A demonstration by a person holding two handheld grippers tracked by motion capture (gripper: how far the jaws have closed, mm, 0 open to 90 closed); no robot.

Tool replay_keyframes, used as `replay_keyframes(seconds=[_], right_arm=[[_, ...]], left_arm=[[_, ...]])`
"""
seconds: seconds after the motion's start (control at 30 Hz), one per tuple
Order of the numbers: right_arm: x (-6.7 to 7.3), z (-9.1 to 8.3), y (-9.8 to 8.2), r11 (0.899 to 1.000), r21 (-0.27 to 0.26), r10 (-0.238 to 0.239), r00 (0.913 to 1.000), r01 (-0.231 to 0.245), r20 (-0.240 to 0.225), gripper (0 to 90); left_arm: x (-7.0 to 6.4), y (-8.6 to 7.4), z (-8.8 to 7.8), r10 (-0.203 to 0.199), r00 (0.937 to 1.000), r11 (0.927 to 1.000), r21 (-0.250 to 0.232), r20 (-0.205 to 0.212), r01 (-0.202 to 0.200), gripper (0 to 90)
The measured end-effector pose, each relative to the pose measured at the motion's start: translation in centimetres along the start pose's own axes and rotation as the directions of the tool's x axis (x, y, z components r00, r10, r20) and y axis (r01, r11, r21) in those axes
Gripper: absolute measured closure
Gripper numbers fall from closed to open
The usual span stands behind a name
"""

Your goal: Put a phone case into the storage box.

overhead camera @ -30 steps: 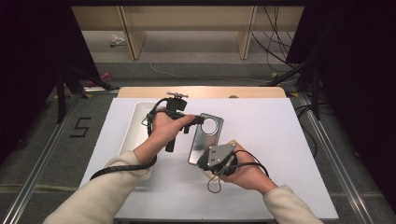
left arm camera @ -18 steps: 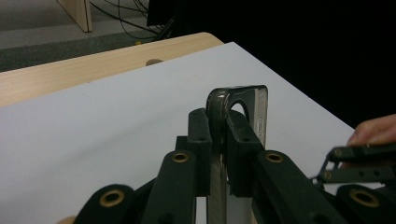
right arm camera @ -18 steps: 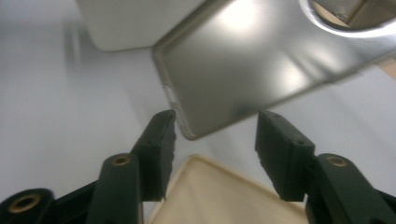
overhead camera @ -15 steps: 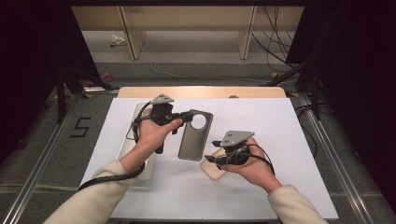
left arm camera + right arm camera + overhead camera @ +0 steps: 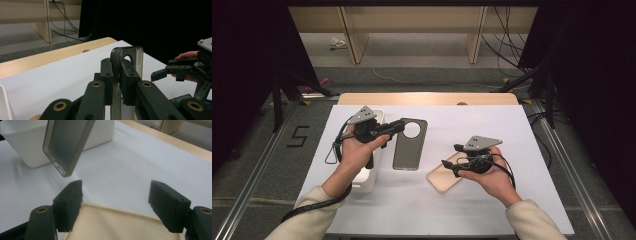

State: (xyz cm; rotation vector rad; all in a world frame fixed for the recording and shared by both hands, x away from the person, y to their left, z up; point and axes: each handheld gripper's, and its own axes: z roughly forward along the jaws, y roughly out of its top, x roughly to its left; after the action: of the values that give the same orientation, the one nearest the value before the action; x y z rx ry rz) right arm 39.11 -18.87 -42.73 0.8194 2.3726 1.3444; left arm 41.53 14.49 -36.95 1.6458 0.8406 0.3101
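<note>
We see the left gripper clamped on the edge of a grey case, its jaws closed tight on the thin wall near the camera cut-out. In the left gripper view the case stands on edge between the two black pads, rising above them with the round hole at its top. In the high view the case hangs out flat from the jaws, over the white mat and just beside a white bin that sits under the left hand.

Over on the other side, the right gripper has just been opening its jaws, and we see nothing between them. They stand wide apart in the right gripper view, pads clear of everything, above the near end of a beige case lying flat on the mat. From above, that beige case lies at an angle below the right hand, partly under the gripper.

The grey case hangs tilted in the right gripper view, well clear of the open jaws, with the bin behind it. The two cases are apart, grey one up in the grip, beige one on the mat.
</note>
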Motion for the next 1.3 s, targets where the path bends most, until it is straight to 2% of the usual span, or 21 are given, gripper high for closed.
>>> replay_keyframes(seconds=[0.2,0.37,0.6,1.3], right_arm=[[-0.4,-0.7,-0.4,0.999,-0.033,0.034,0.9992,-0.034,0.019,25.5],[-0.8,-1.3,-0.7,0.996,-0.066,0.067,0.9969,-0.064,0.042,24.4],[-1.0,-2.0,-1.3,0.996,-0.063,0.072,0.9960,-0.068,0.054,23.6],[-1.3,-3.8,-2.3,0.994,-0.078,0.088,0.9927,-0.082,0.082,22.4]], left_arm=[[0.0,-0.3,-0.9,-0.002,1.0000,0.9997,-0.025,0.009,0.002,81.4],[0.0,0.3,-1.8,0.024,0.9997,0.9983,-0.054,0.007,-0.023,81.4],[0.3,0.9,-2.8,0.035,0.9994,0.9962,-0.080,-0.004,-0.035,81.4],[1.3,1.9,-4.2,0.048,0.9983,0.9926,-0.110,-0.032,-0.051,81.4]])
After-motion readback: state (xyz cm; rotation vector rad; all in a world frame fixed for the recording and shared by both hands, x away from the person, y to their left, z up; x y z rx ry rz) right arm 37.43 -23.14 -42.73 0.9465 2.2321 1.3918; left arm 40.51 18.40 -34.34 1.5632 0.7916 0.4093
